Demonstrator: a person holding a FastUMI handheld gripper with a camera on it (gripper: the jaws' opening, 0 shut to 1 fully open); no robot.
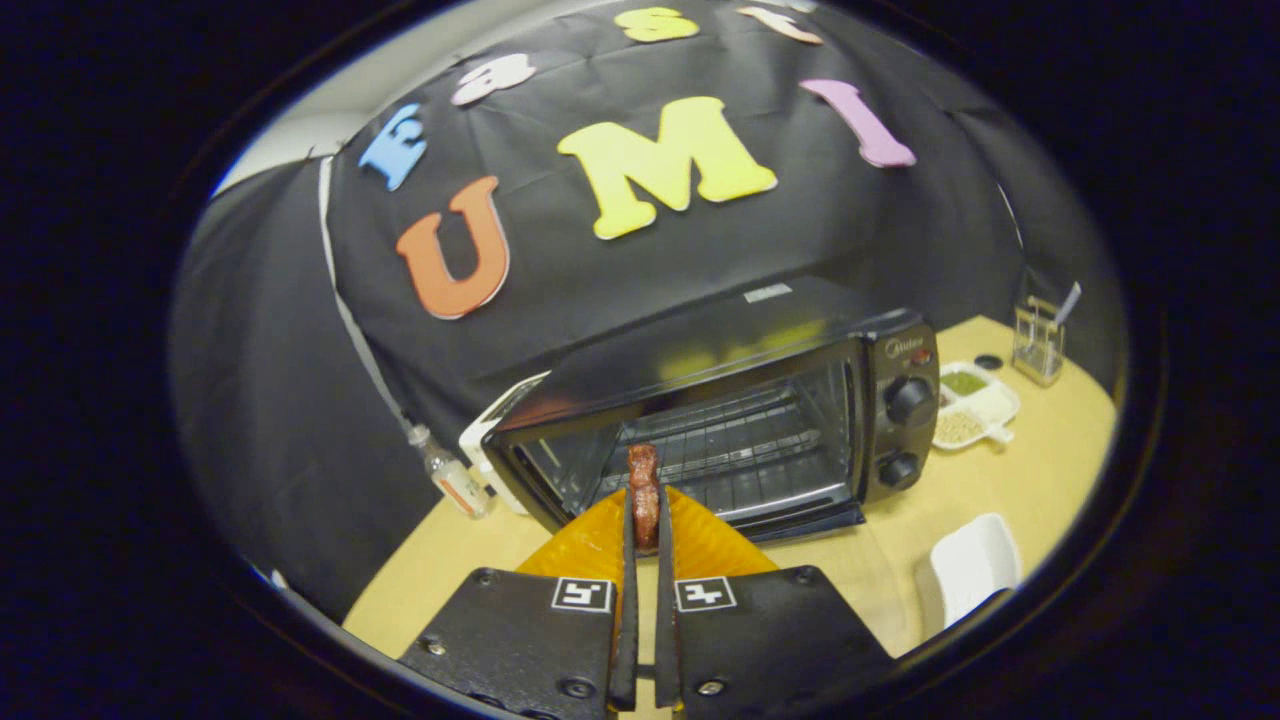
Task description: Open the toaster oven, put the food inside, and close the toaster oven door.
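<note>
hand-held gripper (645, 520) grasping 1 food piece (643, 490) | 1 toaster oven (720, 430), door open | 2 knobs

wall: black cloth (820, 230) draped across upper frame | upper left: pale wall strip (300, 130) behind cloth | surface (1040, 470): light wood, lower right | light: soft, even

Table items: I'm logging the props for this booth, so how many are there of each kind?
Toaster oven: 1
Food piece gripped in the tongs: 1
White dishes: 2
Small bottle: 1
Clear holder: 1
Total: 6
</note>
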